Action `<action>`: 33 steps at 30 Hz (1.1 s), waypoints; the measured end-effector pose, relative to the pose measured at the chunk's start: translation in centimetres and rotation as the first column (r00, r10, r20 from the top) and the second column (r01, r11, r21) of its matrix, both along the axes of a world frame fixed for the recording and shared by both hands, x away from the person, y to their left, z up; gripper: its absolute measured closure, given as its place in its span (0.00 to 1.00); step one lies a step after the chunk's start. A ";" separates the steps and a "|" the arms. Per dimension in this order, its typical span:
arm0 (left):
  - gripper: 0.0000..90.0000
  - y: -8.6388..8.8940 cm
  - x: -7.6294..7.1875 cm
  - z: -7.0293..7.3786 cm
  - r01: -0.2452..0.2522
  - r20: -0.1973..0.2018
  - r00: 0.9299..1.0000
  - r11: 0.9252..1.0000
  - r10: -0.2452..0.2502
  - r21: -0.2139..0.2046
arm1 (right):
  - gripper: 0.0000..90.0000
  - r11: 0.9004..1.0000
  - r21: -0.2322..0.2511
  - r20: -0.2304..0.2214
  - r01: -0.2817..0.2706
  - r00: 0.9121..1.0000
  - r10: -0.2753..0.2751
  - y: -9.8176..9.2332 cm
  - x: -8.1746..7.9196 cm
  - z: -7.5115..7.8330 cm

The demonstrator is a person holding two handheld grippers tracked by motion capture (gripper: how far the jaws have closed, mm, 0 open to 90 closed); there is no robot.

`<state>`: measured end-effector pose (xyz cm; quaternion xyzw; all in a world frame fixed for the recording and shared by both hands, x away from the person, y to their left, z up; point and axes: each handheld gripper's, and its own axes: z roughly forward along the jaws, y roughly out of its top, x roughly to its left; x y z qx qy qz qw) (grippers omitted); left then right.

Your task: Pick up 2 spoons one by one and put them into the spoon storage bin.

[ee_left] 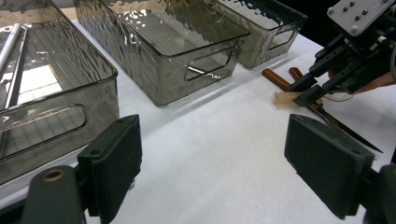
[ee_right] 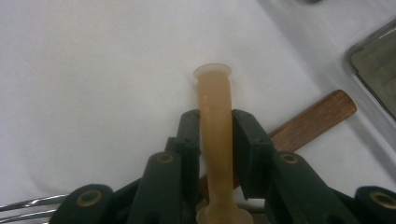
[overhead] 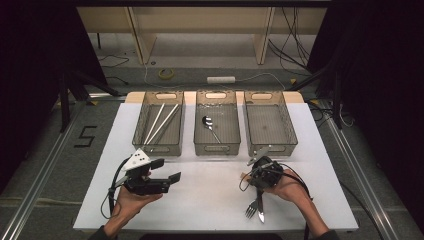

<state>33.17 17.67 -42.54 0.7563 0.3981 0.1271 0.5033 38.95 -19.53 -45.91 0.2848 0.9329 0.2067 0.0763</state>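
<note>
My right gripper [ee_right: 216, 126] has its black jaws shut on a beige, translucent utensil handle [ee_right: 214, 88] just above the white table. A brown wooden handle [ee_right: 317, 116] lies under it, and fork tines [ee_right: 28, 205] show at the lower left. In the high view the right gripper [overhead: 252, 175] is at the table's front right, with a fork [overhead: 251, 207] and a knife [overhead: 261, 212] below it. My left gripper [overhead: 167, 170] rests in a hand at the front left. Its jaws [ee_left: 215, 158] stand wide open around bare table.
Three smoky clear bins stand in a row at the back: the left bin [overhead: 145, 145] holds two white sticks [overhead: 161, 122], the middle bin [overhead: 197, 145] a metal spoon [overhead: 208, 123], and the right bin [overhead: 292, 142] holds nothing. Cables and a power strip [overhead: 221, 79] lie on the floor beyond.
</note>
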 end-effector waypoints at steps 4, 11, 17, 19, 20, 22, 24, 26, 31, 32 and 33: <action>0.21 -0.1 0.0 0.0 -0.001 -0.001 1.000 1.000 0.001 0.000 | 0.82 1.000 -0.012 0.003 -0.007 1.000 0.007 0.1 0.0 0.0; 0.21 0.0 0.0 0.0 -0.004 0.000 1.000 1.000 0.004 0.000 | 0.82 0.999 -0.030 -0.004 -0.015 1.000 0.015 0.3 0.2 0.1; 0.21 0.0 0.0 0.0 -0.005 0.000 1.000 1.000 0.005 0.002 | 0.82 0.999 -0.033 -0.011 -0.014 1.000 0.013 0.4 0.2 0.0; 0.21 0.0 0.0 0.0 -0.004 0.000 1.000 1.000 0.004 0.002 | 0.82 0.999 -0.037 -0.004 -0.018 1.000 0.017 0.5 0.2 0.0; 0.21 0.0 0.0 0.0 -0.001 -0.001 1.000 1.000 0.001 0.007 | 0.82 0.999 -0.039 -0.005 -0.025 1.000 0.025 0.5 0.2 -0.1; 0.21 0.0 0.0 0.0 -0.002 -0.002 1.000 1.000 0.002 0.007 | 0.82 0.999 -0.046 -0.012 -0.021 1.000 0.021 0.7 0.3 -0.3; 0.21 0.0 -0.1 0.1 -0.001 -0.001 1.000 1.000 0.001 0.007 | 0.83 0.998 -0.060 -0.012 -0.029 1.000 0.028 0.8 0.3 -0.3; 0.21 0.0 0.0 0.0 -0.004 -0.001 1.000 1.000 0.004 0.004 | 0.84 0.997 -0.067 -0.007 -0.029 1.000 0.029 0.8 0.3 -0.2; 0.21 0.0 0.0 0.1 -0.004 0.000 1.000 1.000 0.004 0.004 | 0.84 0.999 -0.047 -0.008 -0.024 1.000 0.024 0.7 0.3 -0.1; 0.21 0.0 0.0 0.1 -0.004 -0.001 1.000 1.000 0.004 0.003 | 0.84 0.999 -0.041 -0.008 -0.030 1.000 0.030 0.7 0.3 0.0; 0.21 0.0 0.0 0.1 -0.005 -0.001 1.000 1.000 0.005 0.003 | 0.84 0.999 -0.035 -0.011 -0.033 0.999 0.033 0.7 0.3 0.1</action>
